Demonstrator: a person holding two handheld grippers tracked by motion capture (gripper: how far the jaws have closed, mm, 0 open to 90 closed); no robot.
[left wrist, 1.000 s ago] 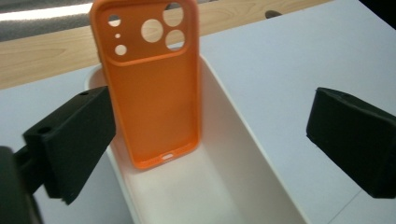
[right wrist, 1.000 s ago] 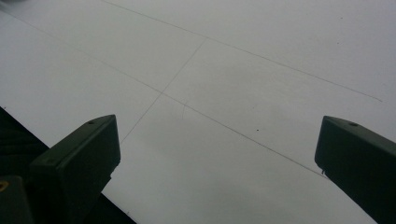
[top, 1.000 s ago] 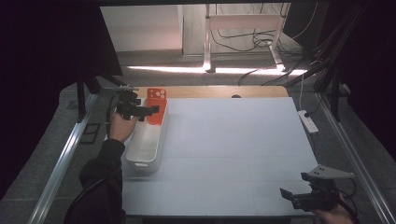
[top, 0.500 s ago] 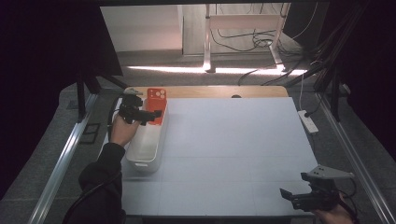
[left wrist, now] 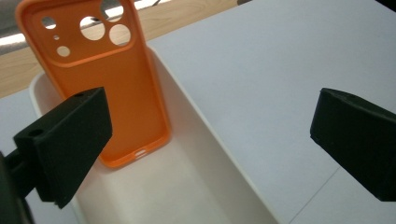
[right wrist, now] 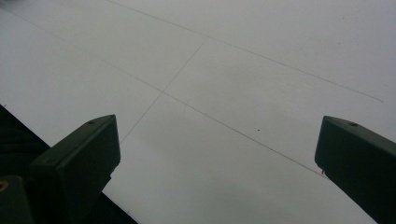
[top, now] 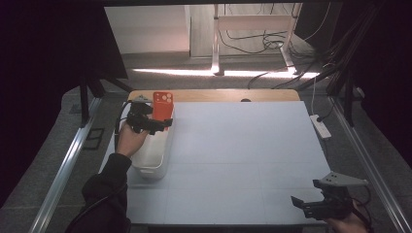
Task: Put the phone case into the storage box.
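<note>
The orange phone case [left wrist: 105,79] stands on its short end in the far end of the white bin [left wrist: 196,140], leaning back against the bin's end wall, its camera cutouts at the top and its hollow inner side apparently facing the camera, though that is hard to judge. The bin sits along the left edge of the white table [top: 243,150]. The left gripper [top: 163,125] hovers over the bin just in front of the case, jaws spread wide with nothing between them; the case stands beyond the left jaw, apart from it. The right gripper [top: 303,204] hangs at the table's near right corner, well apart, jaws likewise wide and empty.
</note>
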